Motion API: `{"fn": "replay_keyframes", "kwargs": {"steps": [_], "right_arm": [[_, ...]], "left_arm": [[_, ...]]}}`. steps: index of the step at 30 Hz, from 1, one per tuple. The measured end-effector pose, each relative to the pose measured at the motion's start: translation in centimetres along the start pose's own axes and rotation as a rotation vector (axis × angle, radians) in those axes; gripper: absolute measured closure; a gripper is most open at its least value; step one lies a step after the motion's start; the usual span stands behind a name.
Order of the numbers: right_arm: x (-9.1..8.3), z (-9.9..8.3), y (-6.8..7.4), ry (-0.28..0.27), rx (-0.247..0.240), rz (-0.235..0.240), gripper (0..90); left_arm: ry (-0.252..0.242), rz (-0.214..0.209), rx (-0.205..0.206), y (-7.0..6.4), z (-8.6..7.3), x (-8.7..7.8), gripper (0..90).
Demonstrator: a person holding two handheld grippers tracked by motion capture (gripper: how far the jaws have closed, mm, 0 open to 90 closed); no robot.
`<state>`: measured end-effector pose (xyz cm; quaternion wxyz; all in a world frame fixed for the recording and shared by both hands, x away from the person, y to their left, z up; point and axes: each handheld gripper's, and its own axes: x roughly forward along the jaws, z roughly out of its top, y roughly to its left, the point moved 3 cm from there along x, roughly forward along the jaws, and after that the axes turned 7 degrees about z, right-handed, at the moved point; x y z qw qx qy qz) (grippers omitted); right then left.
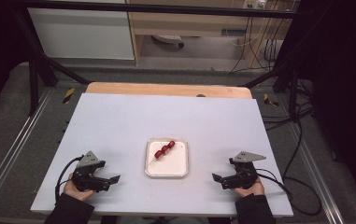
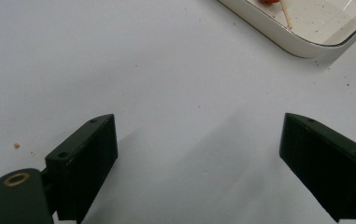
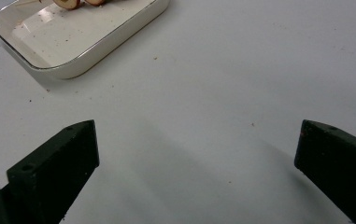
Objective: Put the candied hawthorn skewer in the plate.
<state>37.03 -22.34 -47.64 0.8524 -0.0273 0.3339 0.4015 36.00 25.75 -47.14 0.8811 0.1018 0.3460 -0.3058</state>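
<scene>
On my left, the left gripper (image 1: 112, 179) sits low over the white table (image 1: 119, 121), held in a hand (image 1: 75, 190) at the near edge, its jaws spread wide with nothing between them. In the left gripper view the two black jaws stand far apart over bare table, and the tray's corner (image 2: 302, 44) lies ahead and to the right of them, well apart from the tips. Between my two tools sits the white tray (image 1: 167, 171), and on it the skewer of red fruit pieces (image 1: 165, 150), lying slantwise in the tray's far half, ahead of both grippers. On my right, the right gripper (image 1: 215, 178) mirrors the other, also gaping and holding nothing, pointing inward toward the tray. In the right gripper view the tray (image 3: 96, 46) lies ahead and to the left of the jaws, with the fruit pieces (image 3: 80, 3) at its far end.
</scene>
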Motion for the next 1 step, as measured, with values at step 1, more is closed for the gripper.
{"fn": "replay_keyframes", "kwargs": {"steps": [1], "right_arm": [[0.00,0.00,0.00,-0.001,-0.001,0.001,0.4]], "left_arm": [[0.001,0.000,0.001,-0.03,0.00,0.01,11.6]]}}
